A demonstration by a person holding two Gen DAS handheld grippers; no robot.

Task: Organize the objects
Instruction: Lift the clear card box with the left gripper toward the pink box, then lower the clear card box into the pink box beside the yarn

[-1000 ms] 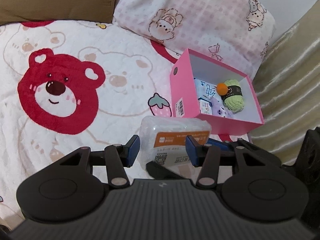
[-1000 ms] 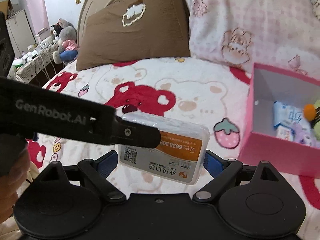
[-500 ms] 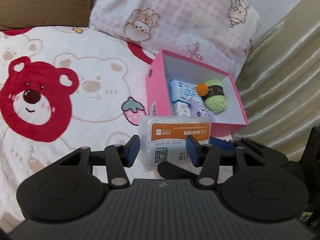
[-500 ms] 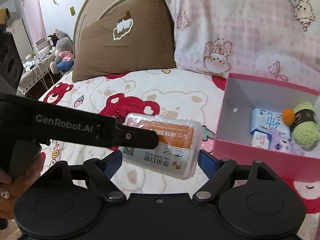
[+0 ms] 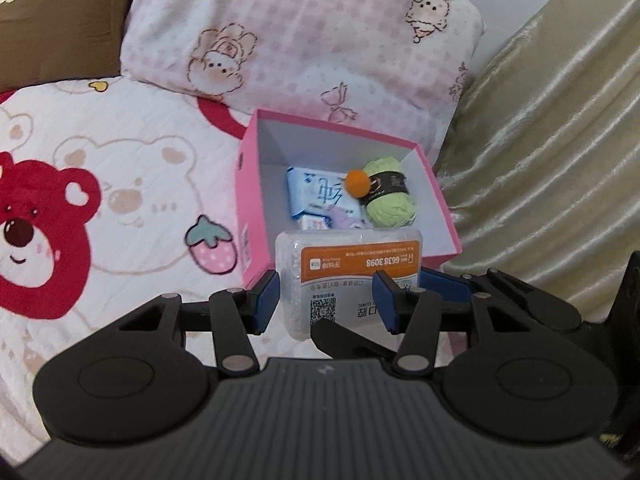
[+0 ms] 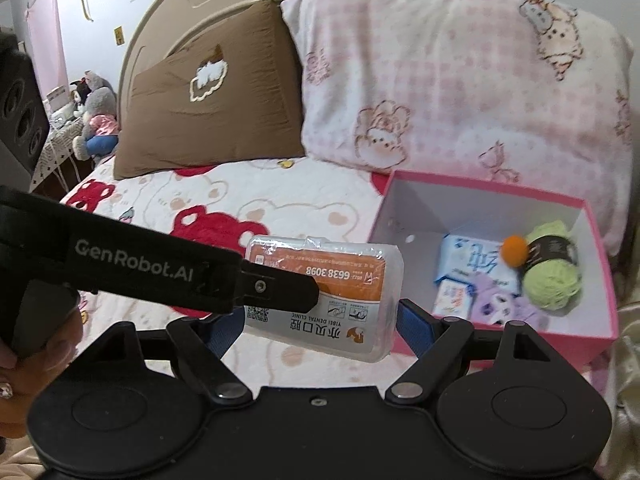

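Note:
A clear plastic box with an orange label hangs above the bear-print bedspread, just in front of the pink box. My left gripper is shut on it across its thickness, one finger lying over the label. My right gripper is shut on its two side edges; its blue pad touches the box's right edge. Inside the pink box lie a green yarn ball, an orange pompom, a blue tissue pack and a small purple item.
A pink checked pillow leans behind the pink box, with a brown pillow to its left. Shiny beige fabric rises on the right. Plush toys sit beyond the bed's far left. A hand holds the left gripper.
Both grippers have carried the clear box up and toward the pink box. In the left wrist view it now overlaps the pink box's near wall. The right jaws have narrowed slightly.

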